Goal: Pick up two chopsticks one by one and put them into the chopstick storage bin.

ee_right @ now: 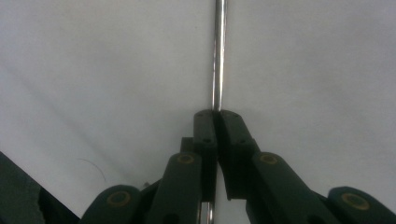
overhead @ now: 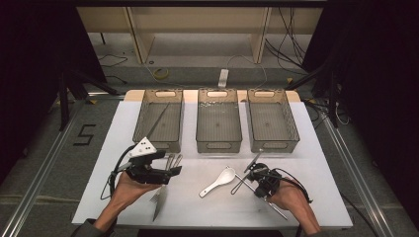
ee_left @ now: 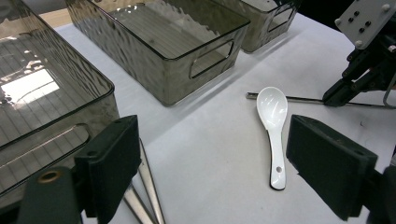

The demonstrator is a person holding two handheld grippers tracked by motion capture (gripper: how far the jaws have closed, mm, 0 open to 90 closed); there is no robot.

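Note:
A thin metal rod lies on the white mat, and my right gripper is shut on it, pads pressed tight on the shaft. The high view shows this gripper at the front right, holding the rod low over the mat. A white ceramic spoon lies just left of it. My left gripper hovers at the front left, open, above several pieces of metal cutlery. Its jaws stand wide apart with the spoon ahead between them, untouched.
Three clear grey bins stand in a row at the back of the mat: left, middle, right. The left bin holds one long thin utensil. Cables trail from both grippers. Metal rails run along the floor on either side.

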